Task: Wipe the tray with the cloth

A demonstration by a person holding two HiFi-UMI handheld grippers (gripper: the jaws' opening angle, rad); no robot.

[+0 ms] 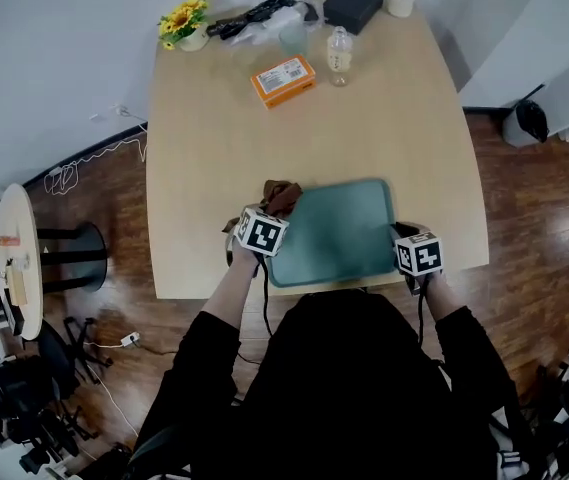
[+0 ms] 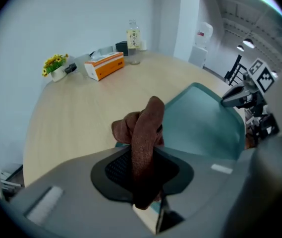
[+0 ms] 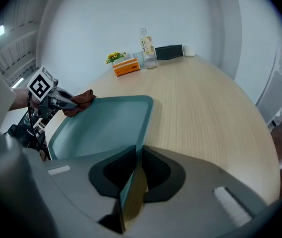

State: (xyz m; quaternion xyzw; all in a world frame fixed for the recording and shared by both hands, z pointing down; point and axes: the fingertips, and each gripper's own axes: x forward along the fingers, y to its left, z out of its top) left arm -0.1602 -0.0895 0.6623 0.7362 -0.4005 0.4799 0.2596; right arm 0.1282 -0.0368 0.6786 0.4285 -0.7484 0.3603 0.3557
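While left tongs point(image 2: 141, 168) pinch cloth point(image 2: 145, 125), right tongs point(image 3: 136, 175) clamp tray point(image 3: 106, 128).

You're in office or meeting room, by look of it. You sit at big pale wood table point(image 1: 394, 148); white walls, dark plank floor point(image 1: 534, 198). Far edge holds flowers point(image 1: 184, 18), orange box point(image 1: 284, 79), bottle point(image 1: 339, 56), black case point(image 1: 353, 3). Cable point(image 1: 94, 163) trails on floor at your left.

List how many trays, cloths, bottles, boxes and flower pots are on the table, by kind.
tray: 1
cloth: 1
bottle: 1
boxes: 2, the orange box and the black box
flower pot: 1
Total: 6
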